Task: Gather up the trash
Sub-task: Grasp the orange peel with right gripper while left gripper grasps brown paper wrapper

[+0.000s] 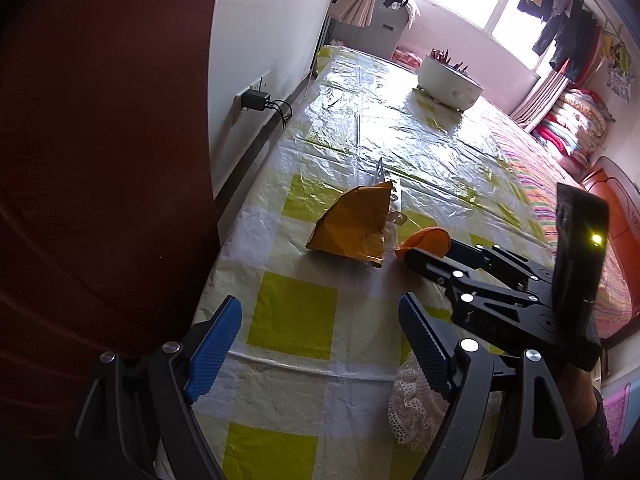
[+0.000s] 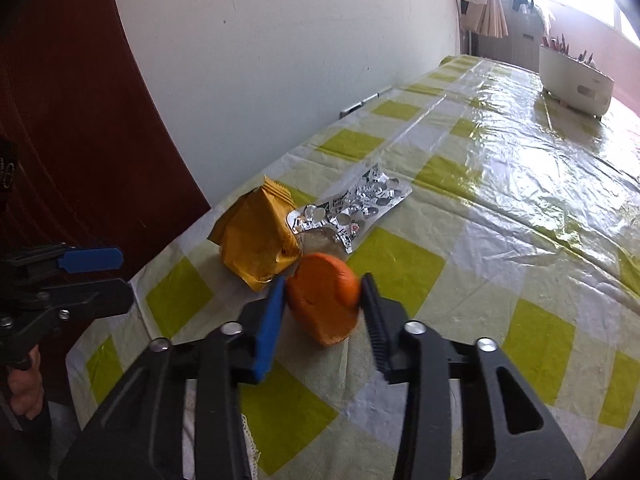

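Observation:
An orange peel [image 2: 324,304] lies on the yellow-green checked tablecloth [image 2: 500,220], and my right gripper [image 2: 324,300] is shut on it, one pad against each side. In the left wrist view the same peel [image 1: 430,240] shows at the tip of the right gripper [image 1: 420,254]. A crumpled yellow snack bag [image 2: 256,240] [image 1: 352,228] sits just behind the peel, by the wall. A silver blister pack [image 2: 352,208] [image 1: 394,200] lies next to the bag. My left gripper [image 1: 320,340] [image 2: 108,278] hovers open over the table's near edge, with nothing between its blue pads.
A white pot-like appliance [image 1: 448,80] [image 2: 576,84] stands at the table's far end. The white wall [image 2: 280,60] runs along the table's left side, with a dark red door [image 1: 100,160] nearer. A plug and cable [image 1: 256,100] hang on the wall. A bed with folded bedding [image 1: 572,128] is on the right.

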The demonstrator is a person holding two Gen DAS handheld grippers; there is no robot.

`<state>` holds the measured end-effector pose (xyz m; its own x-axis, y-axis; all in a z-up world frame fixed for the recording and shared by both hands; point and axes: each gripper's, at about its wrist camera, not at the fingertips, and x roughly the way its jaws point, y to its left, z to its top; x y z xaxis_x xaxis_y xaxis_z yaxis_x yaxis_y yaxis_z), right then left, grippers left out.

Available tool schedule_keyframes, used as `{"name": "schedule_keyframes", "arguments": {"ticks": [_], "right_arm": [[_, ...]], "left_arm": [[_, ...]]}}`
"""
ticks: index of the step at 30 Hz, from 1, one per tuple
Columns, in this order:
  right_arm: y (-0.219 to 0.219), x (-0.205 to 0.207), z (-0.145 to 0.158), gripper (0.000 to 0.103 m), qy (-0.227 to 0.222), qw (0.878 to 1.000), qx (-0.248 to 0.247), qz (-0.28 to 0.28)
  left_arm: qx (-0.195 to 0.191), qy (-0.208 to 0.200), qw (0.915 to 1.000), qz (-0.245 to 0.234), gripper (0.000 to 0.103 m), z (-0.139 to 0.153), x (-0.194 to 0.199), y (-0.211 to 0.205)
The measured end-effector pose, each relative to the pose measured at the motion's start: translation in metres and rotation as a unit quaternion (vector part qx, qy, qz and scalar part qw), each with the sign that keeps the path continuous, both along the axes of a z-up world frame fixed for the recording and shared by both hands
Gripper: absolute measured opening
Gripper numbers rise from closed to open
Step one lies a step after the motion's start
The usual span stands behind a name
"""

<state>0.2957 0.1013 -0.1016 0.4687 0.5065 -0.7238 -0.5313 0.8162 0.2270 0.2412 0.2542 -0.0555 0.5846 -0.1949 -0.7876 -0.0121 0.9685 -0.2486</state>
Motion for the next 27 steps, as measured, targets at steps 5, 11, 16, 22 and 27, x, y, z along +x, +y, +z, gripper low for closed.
{"name": "schedule_keyframes", "arguments": {"ticks": [5, 11, 16, 22, 27], "right_arm": [[-0.007, -0.007, 0.003, 0.024, -0.006, 1.0, 0.009, -0.005], [-0.026, -0.023, 0.014, 0.023, -0.01, 0.999, 0.045, -0.019], [-0.044, -0.038, 0.028, 0.023, -0.008, 0.996, 0.082, -0.032], [-0.055, -0.054, 0.042, 0.023, -0.017, 0.994, 0.104, -0.034], [-0.071, -0.066, 0.05, 0.023, -0.02, 0.992, 0.122, -0.039]], "left_arm": [[-0.001, 0.005, 1.0, 0.003, 0.078, -0.002, 0.006, -0.002], [-0.009, 0.003, 0.9999, 0.01, 0.078, -0.004, 0.018, -0.002], [-0.002, 0.001, 1.0, 0.004, 0.078, -0.007, 0.033, -0.013], [0.038, 0.0, 0.9989, -0.026, 0.078, -0.009, 0.053, -0.043], [0.092, 0.005, 0.9951, -0.035, 0.078, -0.018, 0.068, -0.059]]}}
